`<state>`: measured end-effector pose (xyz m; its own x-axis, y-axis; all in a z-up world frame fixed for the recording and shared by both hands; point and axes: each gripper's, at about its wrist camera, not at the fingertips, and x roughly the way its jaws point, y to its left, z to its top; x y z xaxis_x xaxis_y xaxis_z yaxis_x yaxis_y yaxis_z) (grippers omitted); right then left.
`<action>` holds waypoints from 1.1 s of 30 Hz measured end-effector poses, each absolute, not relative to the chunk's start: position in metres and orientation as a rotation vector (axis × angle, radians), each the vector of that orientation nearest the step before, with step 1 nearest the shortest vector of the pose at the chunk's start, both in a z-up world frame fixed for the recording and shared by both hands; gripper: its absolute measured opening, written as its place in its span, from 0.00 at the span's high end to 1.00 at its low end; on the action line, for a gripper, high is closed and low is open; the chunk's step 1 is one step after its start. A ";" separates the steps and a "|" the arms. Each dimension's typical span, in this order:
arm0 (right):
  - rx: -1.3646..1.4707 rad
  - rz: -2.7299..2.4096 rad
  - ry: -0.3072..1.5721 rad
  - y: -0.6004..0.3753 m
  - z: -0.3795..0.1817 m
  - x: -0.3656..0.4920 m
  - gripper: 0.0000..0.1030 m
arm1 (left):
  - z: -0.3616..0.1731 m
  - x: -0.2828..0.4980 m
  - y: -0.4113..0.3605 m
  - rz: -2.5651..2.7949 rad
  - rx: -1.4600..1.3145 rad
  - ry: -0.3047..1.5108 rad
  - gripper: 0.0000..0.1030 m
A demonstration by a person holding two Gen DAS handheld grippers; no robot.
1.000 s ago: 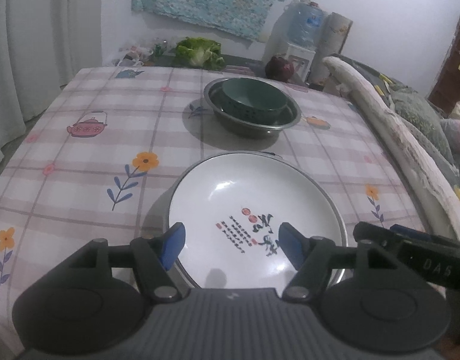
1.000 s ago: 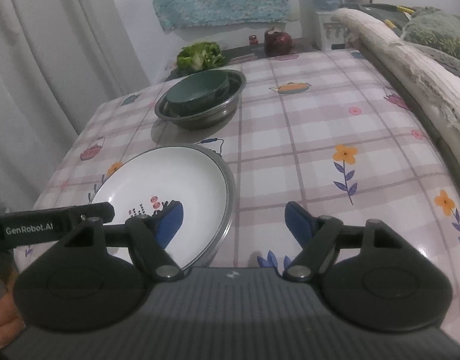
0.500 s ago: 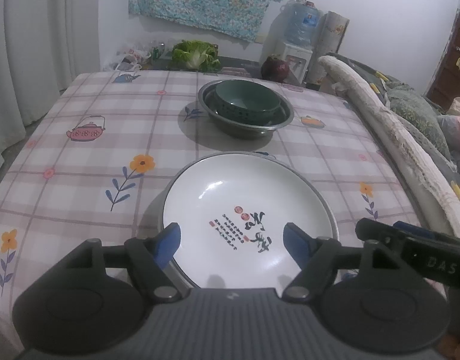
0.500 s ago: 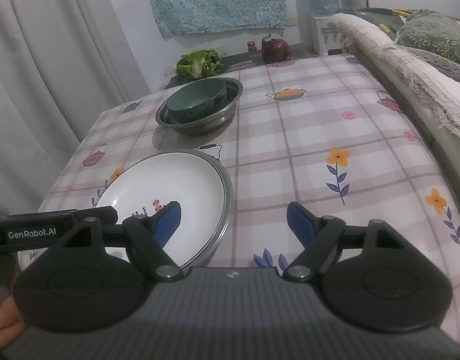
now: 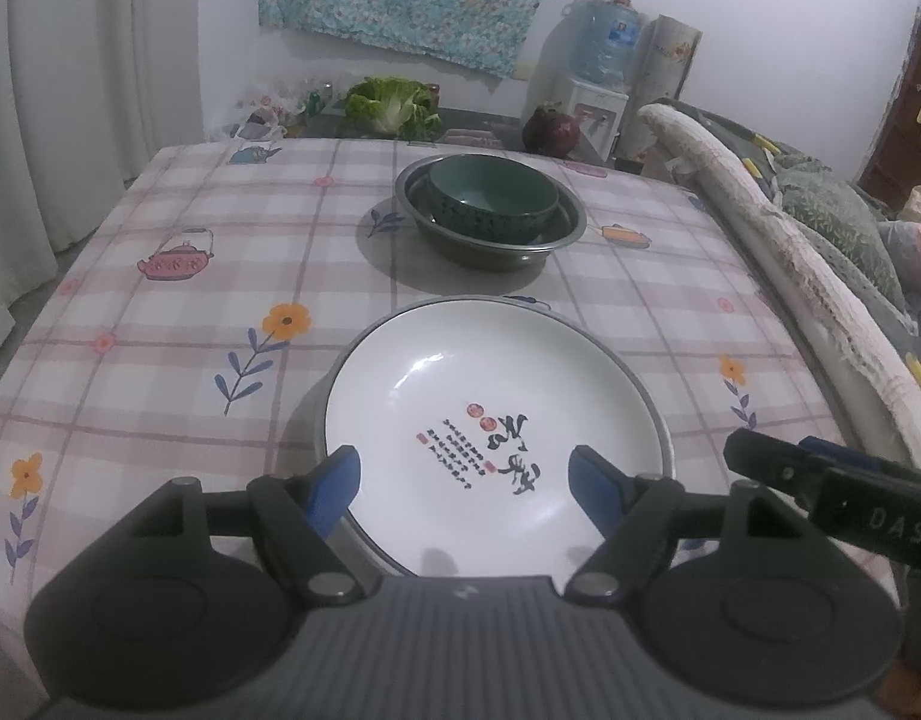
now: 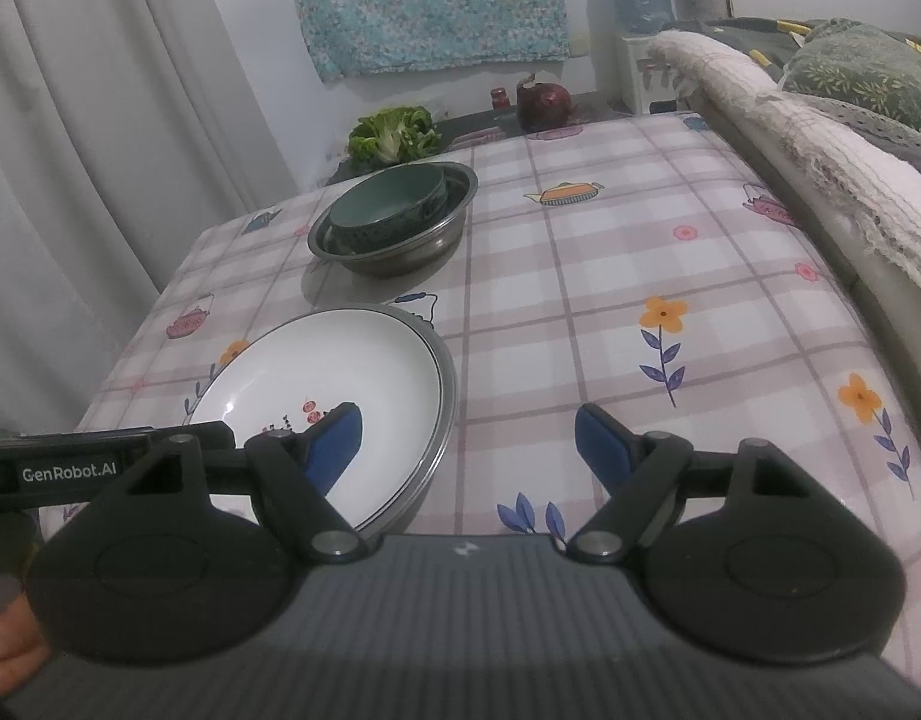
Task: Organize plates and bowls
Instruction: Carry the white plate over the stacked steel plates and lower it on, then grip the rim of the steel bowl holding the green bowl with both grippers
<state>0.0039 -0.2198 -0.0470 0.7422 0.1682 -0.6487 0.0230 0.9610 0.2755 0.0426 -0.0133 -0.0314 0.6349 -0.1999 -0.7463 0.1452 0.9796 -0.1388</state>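
A white plate with a painted motif (image 5: pixel 490 414) sits stacked on a metal plate near the front edge of the table; it also shows in the right wrist view (image 6: pixel 334 402). Farther back a dark green bowl (image 5: pixel 493 198) sits inside a steel basin (image 5: pixel 556 237), also in the right wrist view, bowl (image 6: pixel 388 204) and basin (image 6: pixel 400 252). My left gripper (image 5: pixel 466 480) is open and empty, held above the near part of the white plate. My right gripper (image 6: pixel 469 441) is open and empty, just right of the plate's rim.
The table has a checked floral cloth (image 5: pixel 190 312). A cabbage (image 5: pixel 391 105) and a dark red pot (image 5: pixel 550 132) sit behind the far edge. A sofa with blankets (image 6: pixel 820 120) runs along the right side. Curtains (image 6: pixel 100 120) hang on the left.
Both grippers have drawn back and risen a little, so the plate and the bowl look farther away. Jaws stay open. The dishes have not moved.
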 end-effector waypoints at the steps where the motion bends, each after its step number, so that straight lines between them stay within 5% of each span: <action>1: 0.276 0.081 0.733 -0.220 -0.047 0.004 0.24 | -0.031 0.042 -0.013 -0.197 -0.064 0.860 0.24; 33: 0.335 0.092 0.724 -0.250 -0.045 0.054 0.23 | 0.000 0.096 -0.003 -0.149 -0.031 0.758 0.21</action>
